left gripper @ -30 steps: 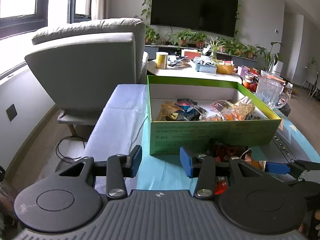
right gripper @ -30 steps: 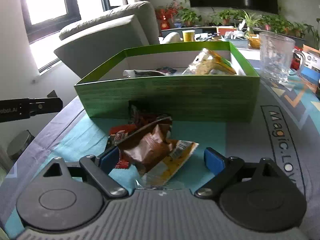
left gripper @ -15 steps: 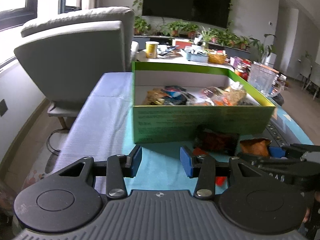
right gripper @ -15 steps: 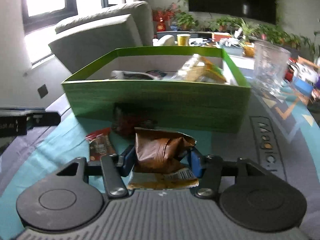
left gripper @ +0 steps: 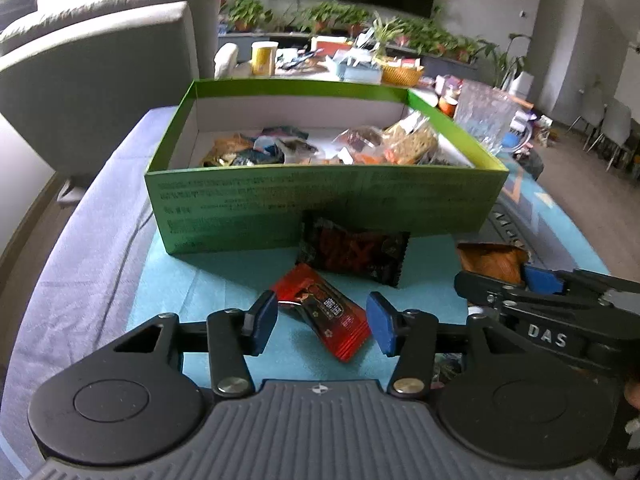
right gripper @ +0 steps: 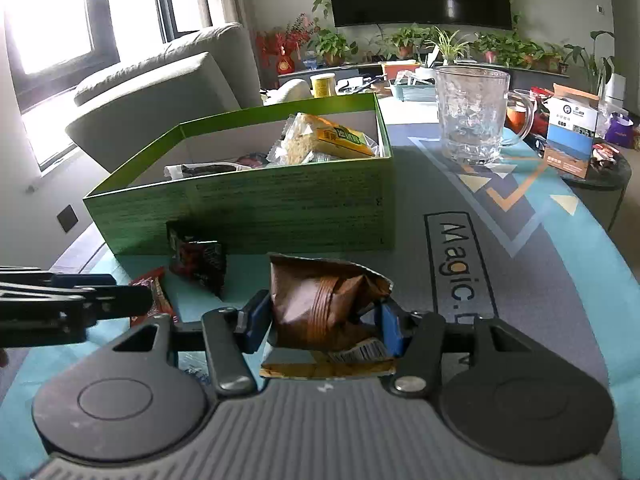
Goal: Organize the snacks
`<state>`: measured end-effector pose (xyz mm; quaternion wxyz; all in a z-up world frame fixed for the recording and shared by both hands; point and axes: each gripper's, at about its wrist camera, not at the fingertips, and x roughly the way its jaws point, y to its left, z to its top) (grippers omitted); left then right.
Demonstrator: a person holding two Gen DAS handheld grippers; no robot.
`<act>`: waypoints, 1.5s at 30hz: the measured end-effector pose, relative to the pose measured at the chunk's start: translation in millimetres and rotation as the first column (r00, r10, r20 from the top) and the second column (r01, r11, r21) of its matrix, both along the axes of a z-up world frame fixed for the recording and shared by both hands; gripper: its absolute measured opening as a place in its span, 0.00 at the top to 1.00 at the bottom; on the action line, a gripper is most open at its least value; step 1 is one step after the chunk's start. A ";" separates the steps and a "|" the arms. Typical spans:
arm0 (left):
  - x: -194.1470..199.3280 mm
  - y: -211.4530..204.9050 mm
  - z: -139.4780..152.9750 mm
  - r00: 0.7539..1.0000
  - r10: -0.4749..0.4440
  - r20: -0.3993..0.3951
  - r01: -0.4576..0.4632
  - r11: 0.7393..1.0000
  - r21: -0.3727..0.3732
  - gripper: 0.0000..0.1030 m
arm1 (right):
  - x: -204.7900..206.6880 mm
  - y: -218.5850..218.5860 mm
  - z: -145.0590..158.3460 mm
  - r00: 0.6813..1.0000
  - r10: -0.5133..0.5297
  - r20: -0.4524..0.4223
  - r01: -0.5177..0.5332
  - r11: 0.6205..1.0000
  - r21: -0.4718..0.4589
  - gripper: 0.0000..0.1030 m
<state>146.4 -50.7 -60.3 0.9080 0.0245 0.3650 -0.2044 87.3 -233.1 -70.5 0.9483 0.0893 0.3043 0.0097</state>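
Observation:
A green box [left gripper: 320, 200] [right gripper: 280, 208] holds several snacks. In front of it a red snack packet [left gripper: 324, 316] [right gripper: 154, 284] lies on the teal cloth between the jaws of my left gripper [left gripper: 322, 326] [right gripper: 132, 300]. These jaws are opening and their pads stand clear of the packet. A black-and-red packet [left gripper: 356, 254] [right gripper: 198, 258] leans against the box's front wall. My right gripper [right gripper: 322, 324] [left gripper: 500, 280] is shut on a crumpled brown snack packet [right gripper: 320, 304] [left gripper: 492, 262], held just above the cloth.
A glass mug [right gripper: 472, 116] [left gripper: 484, 116] stands right of the box. A small blue-and-brown carton [right gripper: 572, 136] sits on a side table beyond it. A grey armchair [left gripper: 100, 80] stands behind the table's left edge.
The right gripper shut on the brown packet and lifted it off the cloth. The left gripper came forward and down over the red packet, and its jaws widened.

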 end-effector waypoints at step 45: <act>-12.8 11.9 30.0 0.992 0.012 0.127 -0.012 1.000 -0.002 0.67 | -17.4 -9.9 17.8 0.997 0.037 0.071 -0.037 0.999 0.001 0.36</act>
